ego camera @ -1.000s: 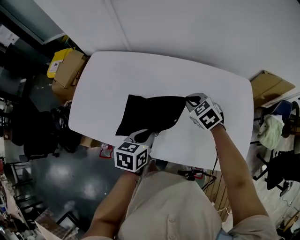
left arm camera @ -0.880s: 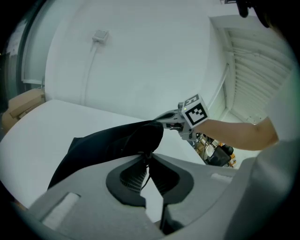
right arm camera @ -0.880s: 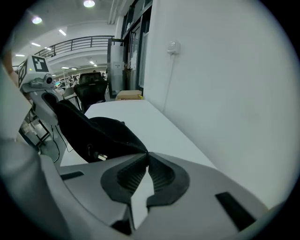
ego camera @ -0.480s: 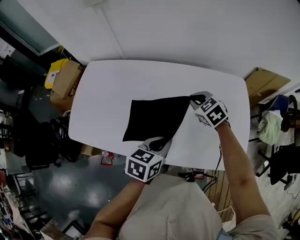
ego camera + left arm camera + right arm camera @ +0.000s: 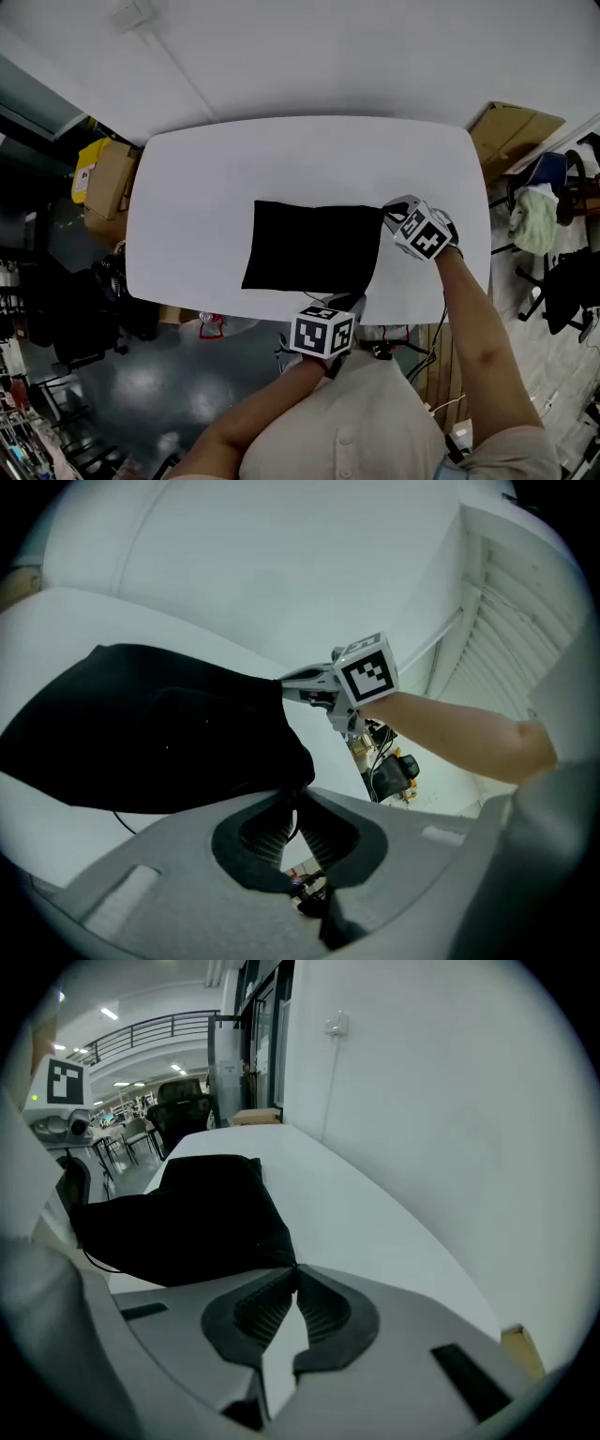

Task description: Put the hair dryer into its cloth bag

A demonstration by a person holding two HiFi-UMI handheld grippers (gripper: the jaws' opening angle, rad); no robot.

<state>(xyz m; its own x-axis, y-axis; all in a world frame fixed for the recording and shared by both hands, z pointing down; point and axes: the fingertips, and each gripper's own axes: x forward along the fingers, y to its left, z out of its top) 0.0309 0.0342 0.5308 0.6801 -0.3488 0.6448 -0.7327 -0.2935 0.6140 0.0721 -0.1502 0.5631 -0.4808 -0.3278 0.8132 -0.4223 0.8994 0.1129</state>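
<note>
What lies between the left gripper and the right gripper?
One side edge of the black cloth bag runs from the left gripper to the right gripper, each shut on a corner of it. The head view shows this best.

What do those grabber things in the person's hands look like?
The left gripper and right gripper are light grey, each with a white cube of black square markers. Their fingers are black and ribbed inside. The shirt is beige, short-sleeved.

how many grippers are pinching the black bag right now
2. The left gripper is shut on the black bag at its near right corner, by the table edge closest to the person. The right gripper is shut on its far right corner. None looks hidden.
</note>
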